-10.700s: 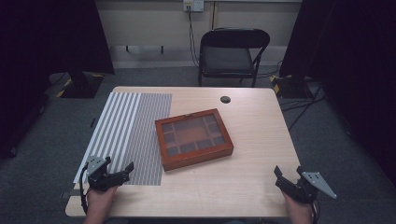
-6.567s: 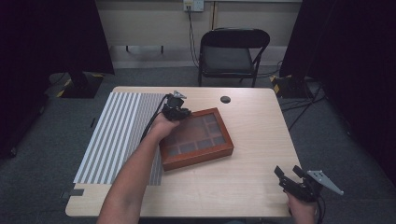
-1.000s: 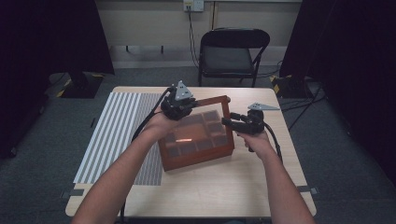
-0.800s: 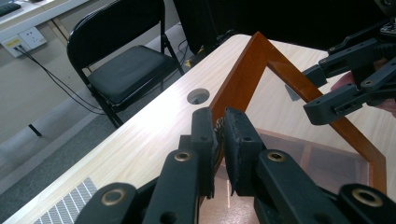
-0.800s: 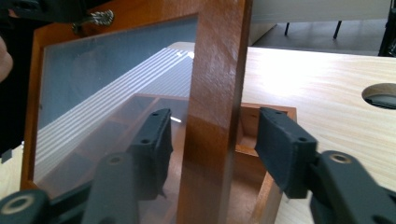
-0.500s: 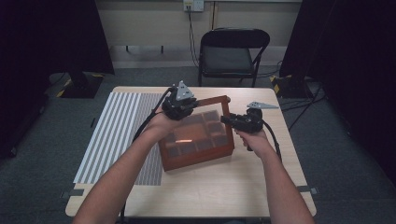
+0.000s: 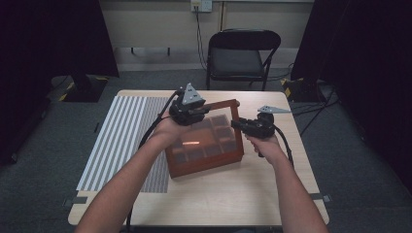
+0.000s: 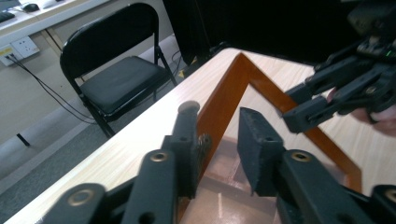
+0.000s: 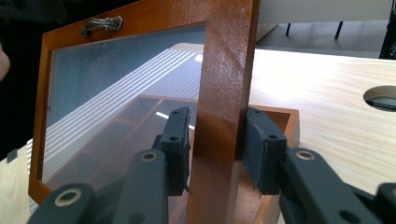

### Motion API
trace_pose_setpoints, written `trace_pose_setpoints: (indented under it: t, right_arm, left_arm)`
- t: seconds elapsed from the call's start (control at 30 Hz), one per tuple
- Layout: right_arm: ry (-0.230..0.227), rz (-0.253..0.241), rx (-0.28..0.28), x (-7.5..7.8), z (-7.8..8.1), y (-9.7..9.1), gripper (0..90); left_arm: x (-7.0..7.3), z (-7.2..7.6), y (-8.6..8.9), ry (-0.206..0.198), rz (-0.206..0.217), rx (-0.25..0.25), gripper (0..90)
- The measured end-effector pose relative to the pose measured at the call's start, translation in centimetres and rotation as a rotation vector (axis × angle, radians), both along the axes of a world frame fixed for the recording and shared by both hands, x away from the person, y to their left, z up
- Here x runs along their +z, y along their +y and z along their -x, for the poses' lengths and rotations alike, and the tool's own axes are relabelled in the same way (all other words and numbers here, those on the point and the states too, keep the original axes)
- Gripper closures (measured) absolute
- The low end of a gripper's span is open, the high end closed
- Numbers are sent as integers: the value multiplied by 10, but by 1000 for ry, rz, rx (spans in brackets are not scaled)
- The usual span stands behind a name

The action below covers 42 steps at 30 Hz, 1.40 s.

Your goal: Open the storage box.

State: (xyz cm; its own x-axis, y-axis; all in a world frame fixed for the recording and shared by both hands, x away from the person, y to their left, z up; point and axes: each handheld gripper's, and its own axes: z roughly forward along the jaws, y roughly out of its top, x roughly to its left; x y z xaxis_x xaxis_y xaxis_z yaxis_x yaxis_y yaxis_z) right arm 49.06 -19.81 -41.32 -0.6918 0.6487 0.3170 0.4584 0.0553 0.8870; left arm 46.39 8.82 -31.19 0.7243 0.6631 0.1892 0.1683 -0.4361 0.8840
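A reddish wooden box with inner compartments sits mid-table, and its glass-paned lid is tilted up. My left gripper is shut on the lid's raised front edge, with the frame between its jaws. My right gripper has come to the lid's right side. In the right gripper view its jaws clamp the side frame, one pad on each face. A brass handle sits on the lid's upper frame. The right gripper also appears in the left gripper view.
A grey striped mat covers the table's left part, touching the box. A dark round cap lies in the tabletop beyond the box. A black folding chair stands behind the table. Bare wood lies in front of the box.
The right gripper has shifted left onto the lid's right frame. The left gripper still holds the lid up; long before, the lid lay flat and both grippers rested at the near edge.
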Motion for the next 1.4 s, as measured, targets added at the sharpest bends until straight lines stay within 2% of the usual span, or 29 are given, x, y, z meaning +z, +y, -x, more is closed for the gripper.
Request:
trace_pose_setpoints:
  t: [0.13, 0.2, 0.43, 0.5, 0.7, 0.77, 0.97, 1.1, 1.27, 1.4]
  right_arm:
    - [-2, -2, 3, 1, 1, -1, 646]
    - [-4, -1, 4, 1, 1, -1, 647]
    - [-17, -5, 12, 4, 6, -4, 662]
    - [-24, -7, 13, 5, 8, -5, 667]
    - [-45, -11, 15, 8, 16, -8, 677]
    - [-52, -7, 16, 10, 19, -9, 679]
    - [-82, 0, 22, 13, 30, -12, 682]
    - [-98, 6, 24, 15, 36, -13, 681]
    - [-112, 23, 31, 18, 44, -15, 678]
    - [-132, 25, 35, 19, 51, -17, 674]
  left_arm:
    - [7, 1, 9, 1, 45, 18, 635]
    - [9, 1, 15, 6, 46, 28, 631]
    - [17, 6, 32, 14, 92, 55, 590]
    - [19, 7, 36, 15, 93, 69, 549]
    - [22, 15, 50, 33, 133, 96, 418]
    - [23, 18, 55, 37, 158, 96, 316]
    - [26, 29, 67, 27, 189, 91, 155]
    - [29, 37, 74, 9, 197, 84, 150]
    - [28, 43, 79, -1, 185, 85, 150]
    - [26, 47, 83, 8, 206, 87, 148]
